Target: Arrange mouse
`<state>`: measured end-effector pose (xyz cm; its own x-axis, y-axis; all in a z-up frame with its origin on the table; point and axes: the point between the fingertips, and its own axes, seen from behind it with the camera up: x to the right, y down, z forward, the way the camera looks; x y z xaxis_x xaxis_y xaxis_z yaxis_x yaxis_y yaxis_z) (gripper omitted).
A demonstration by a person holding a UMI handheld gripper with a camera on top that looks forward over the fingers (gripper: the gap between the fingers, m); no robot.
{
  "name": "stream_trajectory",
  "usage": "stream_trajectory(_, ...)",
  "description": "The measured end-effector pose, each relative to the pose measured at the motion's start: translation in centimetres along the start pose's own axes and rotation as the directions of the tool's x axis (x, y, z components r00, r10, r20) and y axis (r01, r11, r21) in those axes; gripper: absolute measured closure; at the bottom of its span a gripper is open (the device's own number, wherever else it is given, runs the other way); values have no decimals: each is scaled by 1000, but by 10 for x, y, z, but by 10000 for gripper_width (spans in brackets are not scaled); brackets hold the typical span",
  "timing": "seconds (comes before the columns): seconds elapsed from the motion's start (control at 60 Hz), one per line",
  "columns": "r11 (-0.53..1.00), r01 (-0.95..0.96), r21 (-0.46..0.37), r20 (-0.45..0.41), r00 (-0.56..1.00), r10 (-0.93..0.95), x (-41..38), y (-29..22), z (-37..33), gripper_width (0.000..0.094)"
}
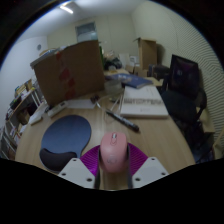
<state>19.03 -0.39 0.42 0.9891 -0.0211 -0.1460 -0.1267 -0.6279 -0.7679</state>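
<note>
A pink mouse point(113, 154) sits between my gripper's point(112, 168) two fingers, and both purple pads point(91, 158) press on its sides. I hold it above the wooden table point(150, 135). A round dark blue mouse pad point(64, 133) lies on the table ahead and to the left of the fingers. The mouse hides the table just ahead of the fingers.
A large cardboard box point(68, 70) stands beyond the mouse pad. A white keyboard-like flat item point(142, 102) lies ahead to the right. A small dark pen-like object point(122, 122) lies just beyond the mouse. A black monitor point(184, 75) stands at the right.
</note>
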Motion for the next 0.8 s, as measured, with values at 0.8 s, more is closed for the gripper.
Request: stream_trajectory(0.8,986,161,-43,32,987,-160,-194,0,76,546)
